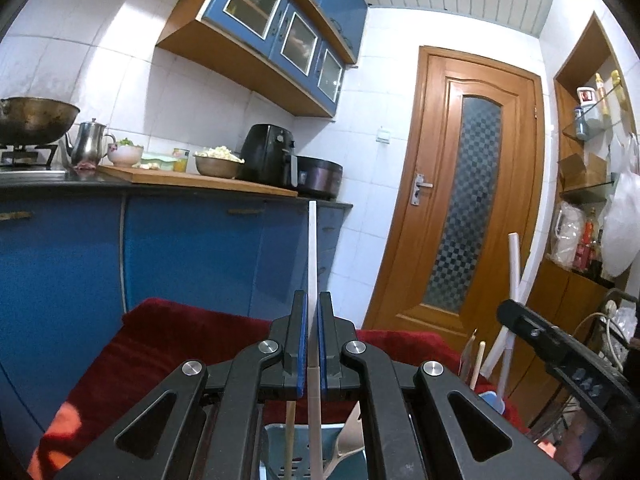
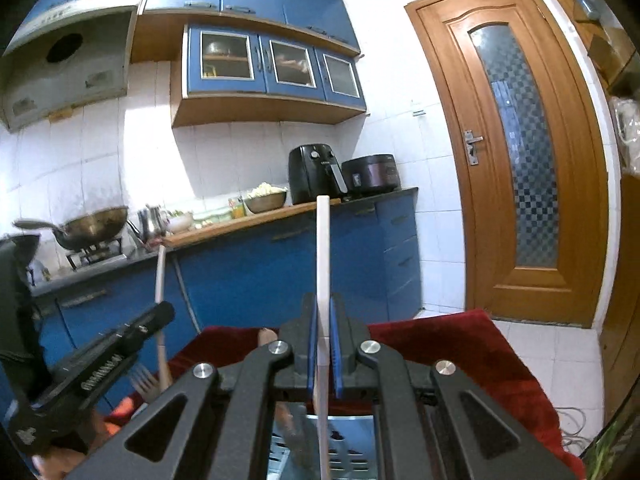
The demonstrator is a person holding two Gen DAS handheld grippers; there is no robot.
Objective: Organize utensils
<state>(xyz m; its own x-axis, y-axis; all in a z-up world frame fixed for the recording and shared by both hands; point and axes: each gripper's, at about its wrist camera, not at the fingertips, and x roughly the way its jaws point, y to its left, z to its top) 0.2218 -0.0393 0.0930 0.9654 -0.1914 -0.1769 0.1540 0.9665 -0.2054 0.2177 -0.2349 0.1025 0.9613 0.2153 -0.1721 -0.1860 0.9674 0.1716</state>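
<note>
My left gripper (image 1: 313, 300) is shut on the white handle of a utensil (image 1: 312, 248) that stands upright over a pale blue slotted holder (image 1: 280, 456). A wooden stick (image 1: 289, 436) and a beige spatula (image 1: 348, 436) stand in that holder. My right gripper (image 2: 323, 304) is shut on another white-handled utensil (image 2: 322, 248), upright over a blue slotted holder (image 2: 352, 452). The left gripper (image 2: 160, 312) with its white handle (image 2: 160, 276) shows at the left of the right wrist view, beside a wooden fork (image 2: 144, 380). The right gripper (image 1: 508, 308) shows at the right of the left wrist view.
A red cloth (image 1: 168, 340) covers the surface under the holders. Beyond it are blue kitchen cabinets (image 1: 180, 252), a counter with a black air fryer (image 1: 268, 156), bowls and a wok (image 1: 36, 118), and a wooden door (image 1: 472, 200). White floor tiles (image 2: 552, 344) lie to the right.
</note>
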